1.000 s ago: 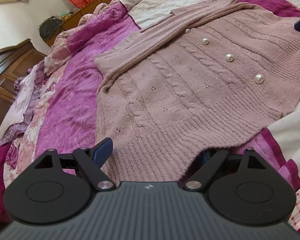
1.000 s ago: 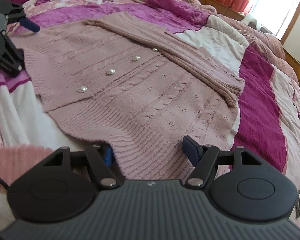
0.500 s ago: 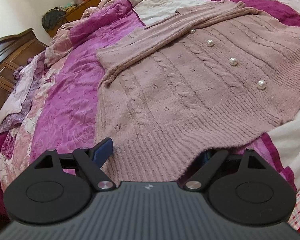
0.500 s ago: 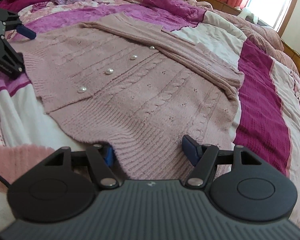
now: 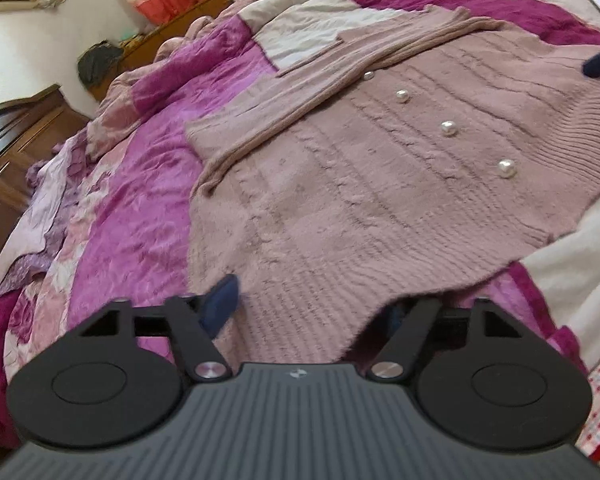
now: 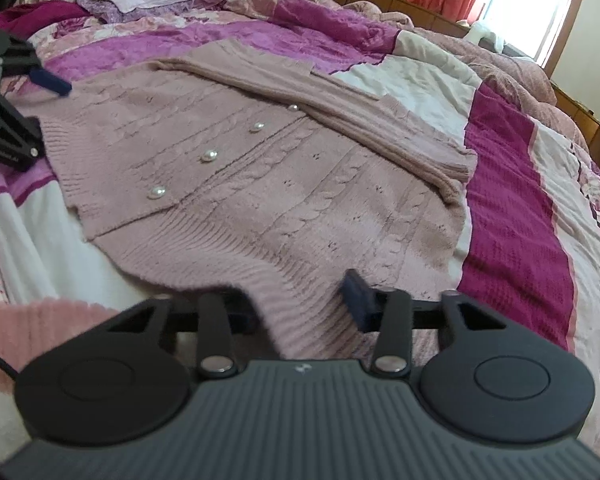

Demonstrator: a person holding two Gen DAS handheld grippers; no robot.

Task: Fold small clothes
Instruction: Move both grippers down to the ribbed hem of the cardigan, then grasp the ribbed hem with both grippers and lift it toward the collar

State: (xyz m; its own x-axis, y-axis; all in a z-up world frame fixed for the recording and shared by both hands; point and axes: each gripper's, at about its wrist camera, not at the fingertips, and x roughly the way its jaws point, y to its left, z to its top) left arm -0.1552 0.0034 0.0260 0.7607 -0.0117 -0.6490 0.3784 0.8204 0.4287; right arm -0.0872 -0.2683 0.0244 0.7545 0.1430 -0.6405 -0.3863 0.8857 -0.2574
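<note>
Left wrist view: pink cable-knit cardigan (image 5: 360, 184) spread flat across a magenta patchwork quilt (image 5: 140, 216), pearl buttons (image 5: 448, 128) running up the front, one sleeve (image 5: 300, 108) folded over the chest. Left gripper (image 5: 312, 304) straddling the ribbed hem (image 5: 316, 312), jaws half open and just been closing, knit lying between them. Only the left blue pad (image 5: 220, 304) visible, resting at the hem's edge; the other hidden beneath the fabric. Cannot tell whether the pads already press.

Right wrist view: same cardigan (image 6: 260, 184), hem bunched toward the camera. Right gripper (image 6: 300, 304) over the other end of the hem, jaws narrow and just been closing, thick ribbing pinched up between them; right pad (image 6: 356, 300) against the knit, left one buried. Left gripper (image 6: 16, 120) visible at the far edge.

Step in hand, by judgement: securing both hem corners before lifting for a fold. Best done by catching every layer of ribbing, closing firmly, keeping both grips level so the fold line stays straight.

No containers in either view; nothing held in anything.
</note>
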